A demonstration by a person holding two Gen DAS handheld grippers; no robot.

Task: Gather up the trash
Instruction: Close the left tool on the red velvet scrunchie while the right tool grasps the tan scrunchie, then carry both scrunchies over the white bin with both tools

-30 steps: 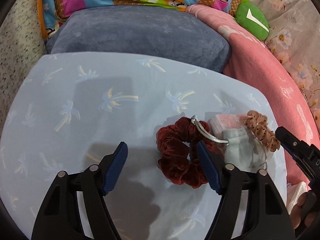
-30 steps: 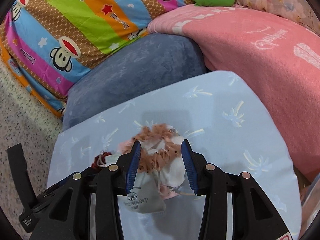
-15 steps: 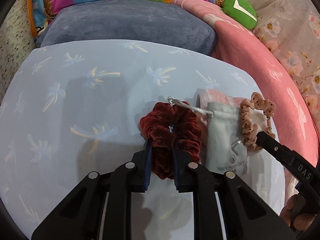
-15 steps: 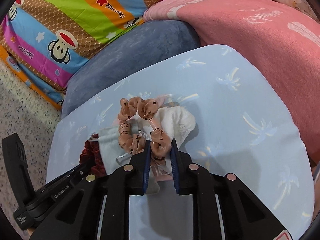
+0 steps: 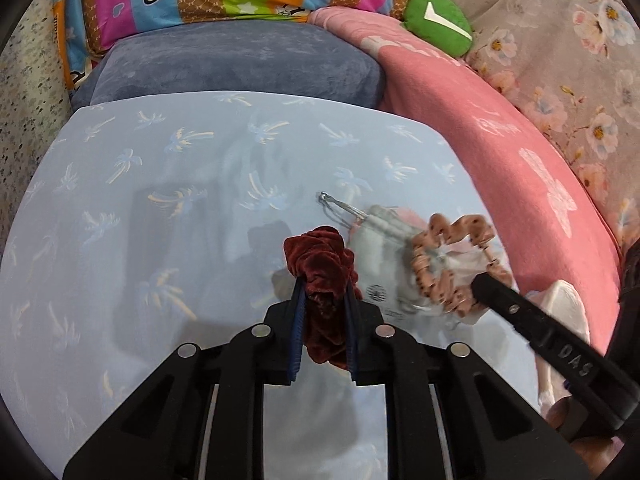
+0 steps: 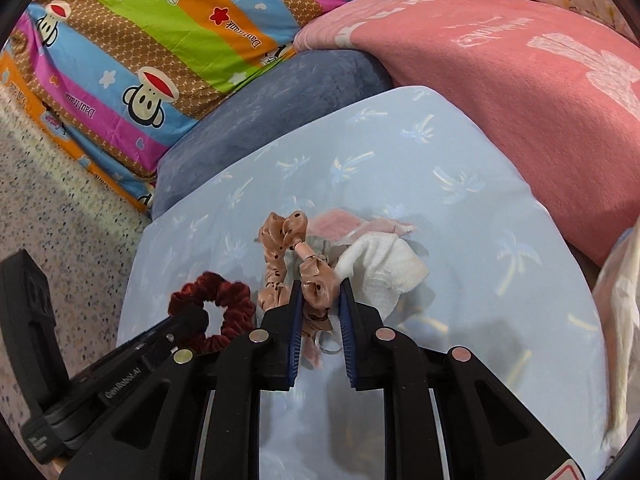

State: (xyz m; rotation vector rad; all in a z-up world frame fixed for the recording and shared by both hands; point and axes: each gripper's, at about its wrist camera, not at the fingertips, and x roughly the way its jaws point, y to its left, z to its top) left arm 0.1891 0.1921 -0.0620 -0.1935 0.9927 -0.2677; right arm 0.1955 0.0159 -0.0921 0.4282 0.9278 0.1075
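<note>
Both grippers tilt down over the pale blue pillow (image 5: 160,208), side by side. The left gripper (image 5: 322,292) is clamped on the dark red scrunchie (image 5: 320,264); the right gripper (image 6: 319,292) pinches the spotted tan scrunchie (image 6: 280,248) — both lifted off the cloth. Only the left view shows the grey drawstring pouch (image 5: 380,236); only the right view shows the white gauze wad (image 6: 384,268) beside the pads.

Scrunchie (image 5: 320,256) – plush dark-red velvet; pillowcase (image 5: 160,208) – smooth pale-blue cloth
</note>
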